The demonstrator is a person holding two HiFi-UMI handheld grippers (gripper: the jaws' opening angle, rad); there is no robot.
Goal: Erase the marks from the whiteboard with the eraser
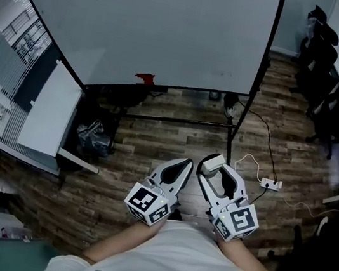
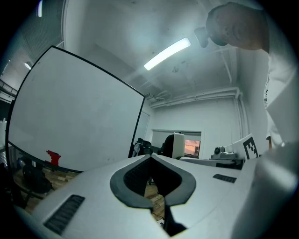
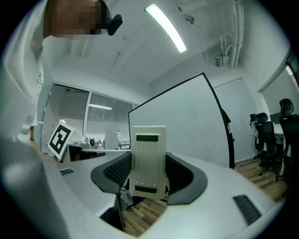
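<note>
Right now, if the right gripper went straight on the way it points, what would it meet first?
Probably the whiteboard: it lies straight beyond the eraser clamped in the right gripper, with nothing visible between. Depth is unclear, so that is a guess.

The cream rectangular plastic eraser (image 3: pixel 148 161), with two dark bars on its face, sits between the dark grey ribbed pads (image 3: pixel 117 170) of the pale grey right gripper (image 1: pixel 211 166). Ahead of the jaws, the black-framed white whiteboard (image 1: pixel 155 26) carries a small red object (image 1: pixel 145 78) at its lower edge, above brown wood-plank floor (image 1: pixel 175 142).
</note>
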